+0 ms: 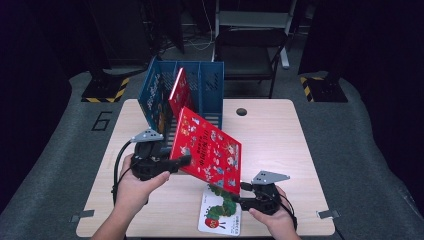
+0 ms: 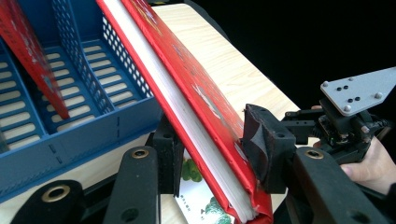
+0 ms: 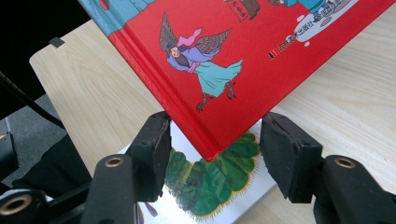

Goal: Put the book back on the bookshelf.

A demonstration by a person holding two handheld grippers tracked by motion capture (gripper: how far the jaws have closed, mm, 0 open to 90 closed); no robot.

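- Mid-transfer: left tongs [image 1: 183, 161] pinching red picture book [image 1: 207, 150], tilted above desk [image 1: 280, 135] beside blue file rack [image 1: 210, 82]
- Right tongs [image 3: 212, 154] spread around its lower corner, not pressing
- Next, probably: upending and sliding into a free slot

Looking along my right gripper [image 3: 212, 154], I see its two black jaws standing apart, pads clear of anything. Between them hangs the lower corner of a red book [image 3: 243, 70], tilted, its cover showing a winged figure in a turquoise robe. I cannot tell whether the left pad touches the book's edge. Below the corner, a white book with a green caterpillar [image 3: 210, 182] lies flat on the pale wooden table [image 3: 88, 88].
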